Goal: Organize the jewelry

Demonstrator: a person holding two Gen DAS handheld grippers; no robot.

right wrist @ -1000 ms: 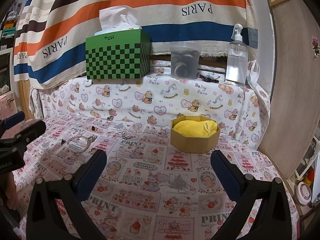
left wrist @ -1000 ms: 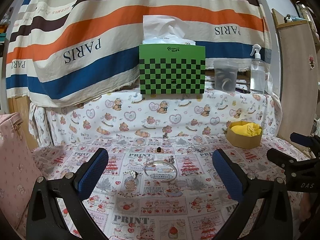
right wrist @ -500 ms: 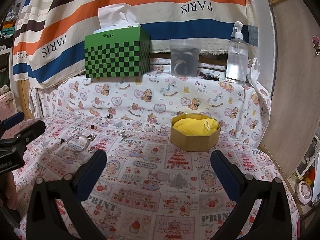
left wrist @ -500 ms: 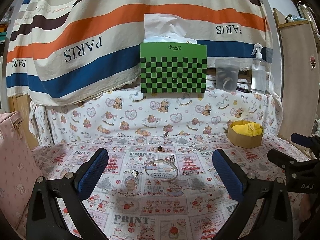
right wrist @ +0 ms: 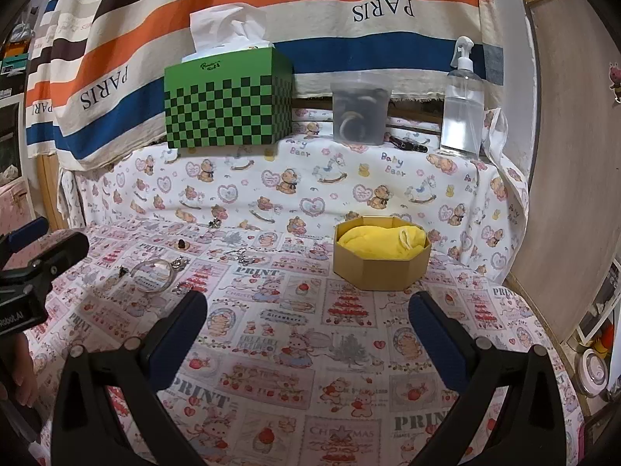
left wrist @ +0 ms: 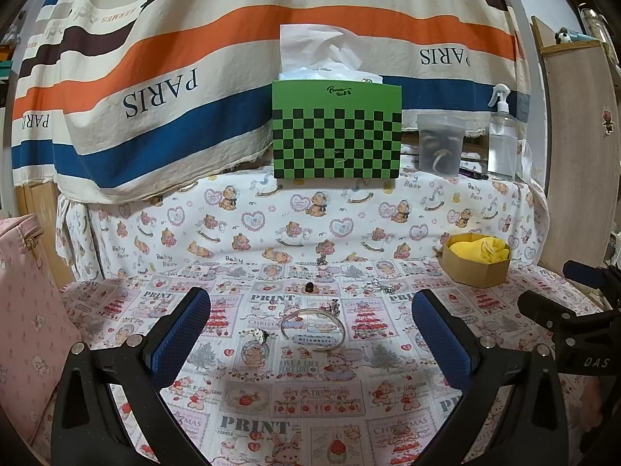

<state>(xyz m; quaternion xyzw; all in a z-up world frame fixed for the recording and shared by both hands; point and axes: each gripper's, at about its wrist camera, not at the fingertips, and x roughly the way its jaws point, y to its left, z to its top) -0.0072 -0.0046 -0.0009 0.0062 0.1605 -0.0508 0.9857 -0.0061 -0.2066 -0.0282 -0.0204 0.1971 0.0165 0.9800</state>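
Observation:
A silver bangle (left wrist: 313,327) lies on the printed cloth straight ahead of my left gripper (left wrist: 310,334), which is open and empty. Small pieces lie around it: a dark ring (left wrist: 309,286), a charm (left wrist: 261,335) and a chain (left wrist: 378,287). The bangle also shows in the right wrist view (right wrist: 152,274) at the left. An octagonal cardboard box (right wrist: 382,266) with a yellow cloth lining stands ahead of my right gripper (right wrist: 308,328), which is open and empty. The box shows in the left wrist view (left wrist: 475,268) at the right.
A green checkered tissue box (left wrist: 337,138), a clear tub (left wrist: 441,143) and a spray bottle (left wrist: 502,136) stand on the raised ledge behind. A pink bag (left wrist: 27,310) stands at the left. A wooden panel (right wrist: 574,155) borders the right side.
Both grippers have drifted slightly; the scene sits a little lower in each view. Nothing was taken hold of or moved.

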